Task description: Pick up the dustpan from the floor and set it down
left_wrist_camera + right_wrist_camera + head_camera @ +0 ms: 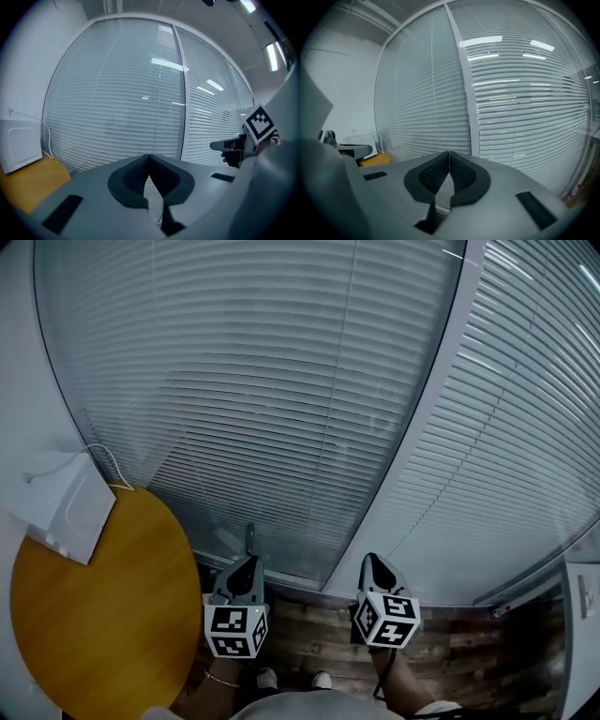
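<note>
Slatted blinds [281,381] fill my view above a wood-plank floor [309,634], with a round yellow counter [94,615] at lower left. My left hand-held gripper [246,566] and right hand-held gripper [373,563] are both closed tight on nothing. I can't see the dustpan in any view.

Box [67,505] lies on table [103,615], beside the left tongs [248,557].
</note>
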`<state>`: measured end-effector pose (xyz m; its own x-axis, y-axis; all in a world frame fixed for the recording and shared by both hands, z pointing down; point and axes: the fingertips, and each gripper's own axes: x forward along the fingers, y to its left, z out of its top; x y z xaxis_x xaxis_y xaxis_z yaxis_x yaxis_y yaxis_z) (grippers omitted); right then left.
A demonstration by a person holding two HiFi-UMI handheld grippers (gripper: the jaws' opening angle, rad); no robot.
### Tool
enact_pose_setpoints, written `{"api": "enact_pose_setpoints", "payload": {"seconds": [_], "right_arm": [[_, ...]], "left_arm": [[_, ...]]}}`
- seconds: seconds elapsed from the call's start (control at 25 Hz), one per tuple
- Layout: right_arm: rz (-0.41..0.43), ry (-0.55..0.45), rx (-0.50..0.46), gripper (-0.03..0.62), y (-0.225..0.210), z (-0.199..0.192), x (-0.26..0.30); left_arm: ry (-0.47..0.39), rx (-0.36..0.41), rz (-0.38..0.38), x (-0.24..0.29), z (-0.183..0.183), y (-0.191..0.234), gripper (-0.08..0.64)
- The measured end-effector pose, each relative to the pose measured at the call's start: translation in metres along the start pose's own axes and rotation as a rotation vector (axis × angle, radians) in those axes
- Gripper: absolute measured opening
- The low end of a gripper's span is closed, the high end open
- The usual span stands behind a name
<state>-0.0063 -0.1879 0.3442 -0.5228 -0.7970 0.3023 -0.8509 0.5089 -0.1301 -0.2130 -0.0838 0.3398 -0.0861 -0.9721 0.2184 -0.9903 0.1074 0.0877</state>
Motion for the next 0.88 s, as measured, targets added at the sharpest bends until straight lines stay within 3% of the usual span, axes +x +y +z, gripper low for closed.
{"api": "enact_pose_setpoints", "payload": {"seconds": [0.56,0.88], "right_arm": [[0.084,0.116,-0.059,0.032,0.004,-0.056,0.039],[0.074,0.213,-0.04,0.032,0.007,-0.13,0.057]], "left_arm": [[0.059,0.005,0.066,0.028,-0.049,0.0,0.017],[0.119,-0.023,0.087,0.038,-0.124,0.016,0.017]]}}
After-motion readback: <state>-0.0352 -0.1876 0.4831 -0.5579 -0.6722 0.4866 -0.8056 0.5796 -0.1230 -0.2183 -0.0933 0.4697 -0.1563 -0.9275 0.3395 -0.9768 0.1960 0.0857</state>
